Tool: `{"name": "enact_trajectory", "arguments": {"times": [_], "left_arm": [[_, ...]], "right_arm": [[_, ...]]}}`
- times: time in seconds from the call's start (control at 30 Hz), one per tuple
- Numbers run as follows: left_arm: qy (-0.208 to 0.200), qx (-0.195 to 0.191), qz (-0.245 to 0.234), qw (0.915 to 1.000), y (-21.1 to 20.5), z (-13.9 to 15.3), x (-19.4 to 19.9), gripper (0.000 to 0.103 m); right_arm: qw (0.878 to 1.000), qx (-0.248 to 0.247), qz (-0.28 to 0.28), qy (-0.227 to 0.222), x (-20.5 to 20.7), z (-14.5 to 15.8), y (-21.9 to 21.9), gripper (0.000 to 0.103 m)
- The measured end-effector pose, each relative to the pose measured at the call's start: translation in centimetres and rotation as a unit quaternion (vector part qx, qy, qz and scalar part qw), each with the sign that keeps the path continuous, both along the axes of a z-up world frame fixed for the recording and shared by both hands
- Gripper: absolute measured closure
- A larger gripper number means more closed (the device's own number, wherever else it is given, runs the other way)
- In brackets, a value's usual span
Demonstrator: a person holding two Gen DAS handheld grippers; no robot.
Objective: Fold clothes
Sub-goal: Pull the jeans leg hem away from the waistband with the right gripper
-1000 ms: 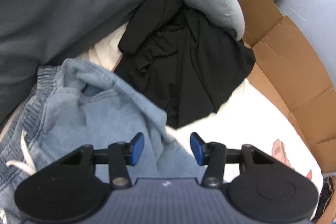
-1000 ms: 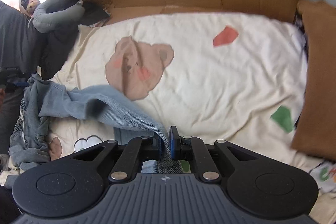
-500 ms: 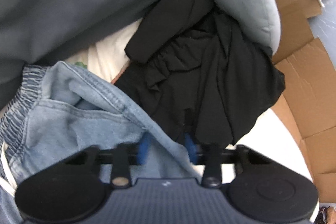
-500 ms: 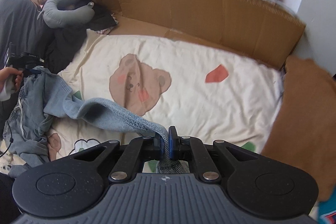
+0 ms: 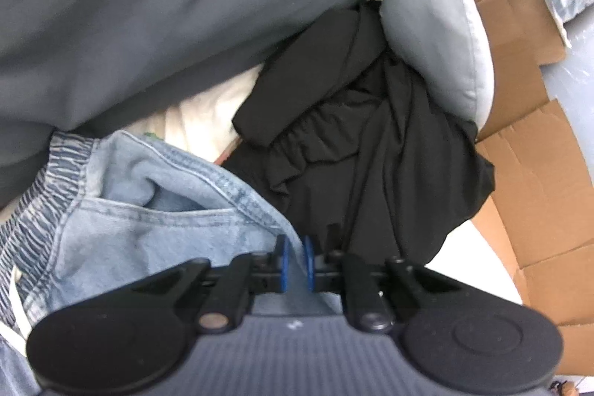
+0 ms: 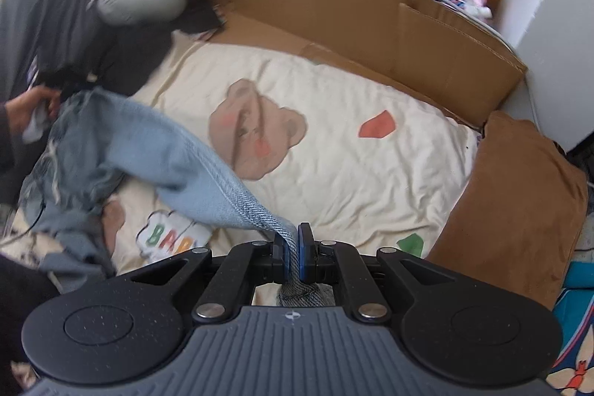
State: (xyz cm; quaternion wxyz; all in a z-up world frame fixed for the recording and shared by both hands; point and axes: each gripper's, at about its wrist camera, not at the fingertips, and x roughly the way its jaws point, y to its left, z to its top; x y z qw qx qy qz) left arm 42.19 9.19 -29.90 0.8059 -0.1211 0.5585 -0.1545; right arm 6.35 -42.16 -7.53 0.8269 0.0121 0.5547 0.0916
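Light blue jeans (image 5: 148, 221) with an elastic waistband fill the lower left of the left wrist view. My left gripper (image 5: 295, 260) is closing on a stitched edge of them, and its blue pads press the denim. In the right wrist view the jeans (image 6: 167, 154) stretch from the left up to my right gripper (image 6: 293, 249), which is shut on a leg end; the hem pokes out below the pads. The garment hangs lifted over a cream bear-print sheet (image 6: 352, 173). At far left a hand (image 6: 26, 110) holds the other gripper, blurred.
A crumpled black garment (image 5: 371, 154) lies just beyond the left gripper, beside a grey neck pillow (image 5: 427, 25) and a dark grey duvet (image 5: 148, 6). Cardboard walls (image 6: 352, 13) line the bed's far side. A brown cushion (image 6: 519, 203) sits at right.
My left gripper went from open to shut on the jeans' edge, moving closer to the black garment. My right gripper rose with the leg end, pulling the denim up off the sheet.
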Motion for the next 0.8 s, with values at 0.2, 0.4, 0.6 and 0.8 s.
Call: {"name": "enact_trajectory", "arguments": {"times": [0.2, 0.4, 0.6, 0.8], "left_arm": [[-0.012, -0.012, 0.012, 0.9998, 1.2, 1.1, 0.1, 0.103], [0.002, -0.025, 0.016, 0.9996, 2.1, 1.0, 0.0, 0.103], [0.021, -0.032, 0.015, 0.9992, 1.9, -1.1, -0.8, 0.098], [0.024, -0.029, 0.005, 0.9993, 1.4, -3.0, -0.7, 0.095]], "right_arm": [[1.000, 0.005, 0.011, -0.006, -1.6, 4.4, 0.6, 0.101], [0.999, -0.002, 0.034, -0.019, -2.3, 8.4, 2.1, 0.101], [0.999, -0.018, 0.025, -0.009, 0.2, 7.4, 1.3, 0.101], [0.999, -0.038, -0.017, 0.027, 4.6, 0.1, -2.2, 0.100]]}}
